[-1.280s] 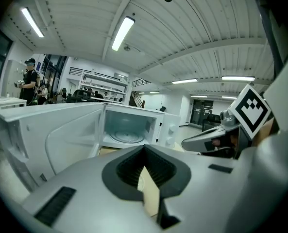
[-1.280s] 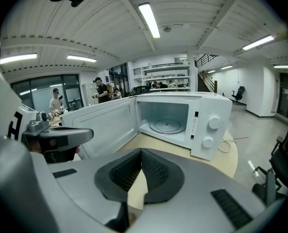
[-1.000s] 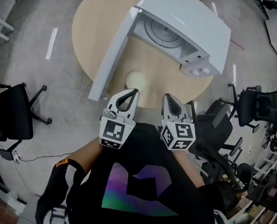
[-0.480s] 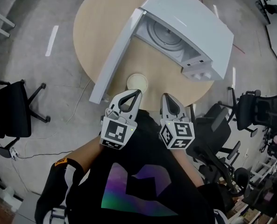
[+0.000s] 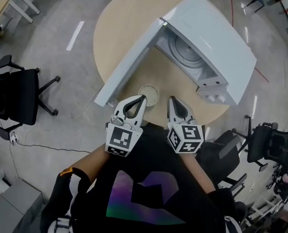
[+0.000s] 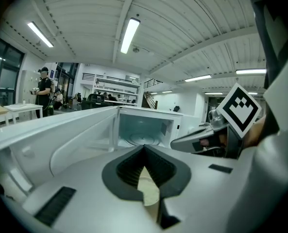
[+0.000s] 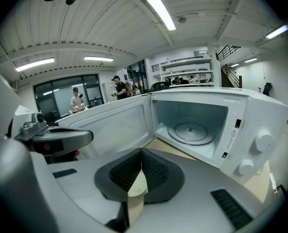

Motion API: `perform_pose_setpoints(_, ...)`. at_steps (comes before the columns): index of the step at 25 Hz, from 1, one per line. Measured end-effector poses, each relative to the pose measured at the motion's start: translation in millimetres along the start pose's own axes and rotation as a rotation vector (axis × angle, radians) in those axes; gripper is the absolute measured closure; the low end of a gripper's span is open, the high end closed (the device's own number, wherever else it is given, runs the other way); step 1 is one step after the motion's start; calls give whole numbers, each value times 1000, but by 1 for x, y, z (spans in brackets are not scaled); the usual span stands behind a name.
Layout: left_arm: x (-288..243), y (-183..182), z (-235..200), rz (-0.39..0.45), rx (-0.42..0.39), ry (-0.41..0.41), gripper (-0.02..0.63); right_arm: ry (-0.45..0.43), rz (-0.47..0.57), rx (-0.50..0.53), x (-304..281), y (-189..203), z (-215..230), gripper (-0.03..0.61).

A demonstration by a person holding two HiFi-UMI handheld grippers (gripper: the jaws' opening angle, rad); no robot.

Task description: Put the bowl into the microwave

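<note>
**A:** While you hold both grippers at the near edge of the table (image 5: 119, 28), the L gripper (image 5: 143, 97) has its jaws pressed together on nothing. The R gripper (image 5: 171, 99) is the same: tips meeting, empty.

**B:** And the bowl (image 5: 148, 94)?

**A:** It's on the table just beside L's tips, in front of the microwave (image 5: 221, 47), whose door (image 5: 129, 64) is swung wide.

**B:** Which step, then?

**A:** Approach, I'd say, w/ no grasp yet. Next you'd need to spread one pair of jaws, catch the rim, then carry it onto the turntable (image 5: 187, 46).
</note>
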State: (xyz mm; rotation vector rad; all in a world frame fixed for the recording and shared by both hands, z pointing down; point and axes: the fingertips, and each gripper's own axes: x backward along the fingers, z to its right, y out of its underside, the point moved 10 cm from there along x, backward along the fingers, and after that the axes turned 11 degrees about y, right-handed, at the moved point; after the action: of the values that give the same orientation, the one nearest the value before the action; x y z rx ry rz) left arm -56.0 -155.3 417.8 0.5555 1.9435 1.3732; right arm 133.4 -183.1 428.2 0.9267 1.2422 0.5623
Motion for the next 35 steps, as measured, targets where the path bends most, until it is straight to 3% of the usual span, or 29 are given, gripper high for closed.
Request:
perform_pose_setpoints(9,-9,14,10,-44,63,-182,568,-163,-83,59,-36,8,18,563)
perform_pose_setpoints(18,-18,30,10,-55,96,-310,568,-301,-264,111,-71,32,25,561)
perform_pose_setpoints(28,-24,58,7,-103,133,-390,568,-349,-354,101,-92,53,34,560)
perform_pose_setpoints(34,-26,68,5,-121,158,-393,568,-374,-409,56,-103,64,35,557)
perform_pose_setpoints(35,-27,69,5,-126,158,-389,568,-380,-418,45,-104,65,34,533)
